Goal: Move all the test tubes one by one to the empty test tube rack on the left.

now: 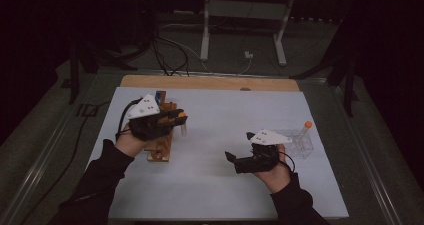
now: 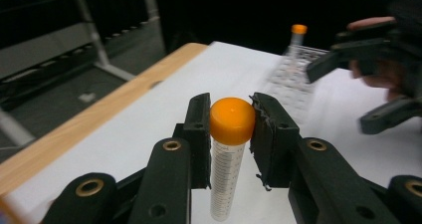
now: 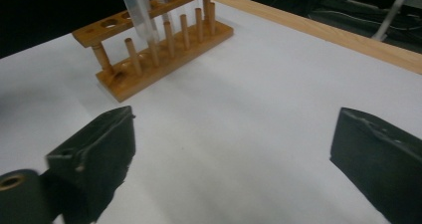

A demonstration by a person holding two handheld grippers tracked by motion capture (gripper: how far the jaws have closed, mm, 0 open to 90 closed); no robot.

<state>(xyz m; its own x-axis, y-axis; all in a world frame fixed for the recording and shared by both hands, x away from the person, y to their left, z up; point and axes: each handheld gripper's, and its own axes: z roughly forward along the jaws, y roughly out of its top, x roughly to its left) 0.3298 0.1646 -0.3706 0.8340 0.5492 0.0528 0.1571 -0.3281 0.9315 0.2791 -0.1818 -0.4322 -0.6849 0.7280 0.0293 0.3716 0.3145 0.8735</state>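
Left gripper (image 2: pixel 232 129), fingers clamped on the orange-capped tube (image 2: pixel 230 149) beside the wooden rack (image 1: pixel 161 137); keep it upright in transit. Right gripper (image 3: pixel 234 154): fingers apart, empty.

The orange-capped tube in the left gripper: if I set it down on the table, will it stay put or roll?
Probably it rolls: the tube is a slim, smooth cylinder with a round orange cap. It looks clear, apparently empty plastic, so likely light and stiff. The left gripper pinches it only at the cap, so it may swing or slip; the wooden rack seems safer.
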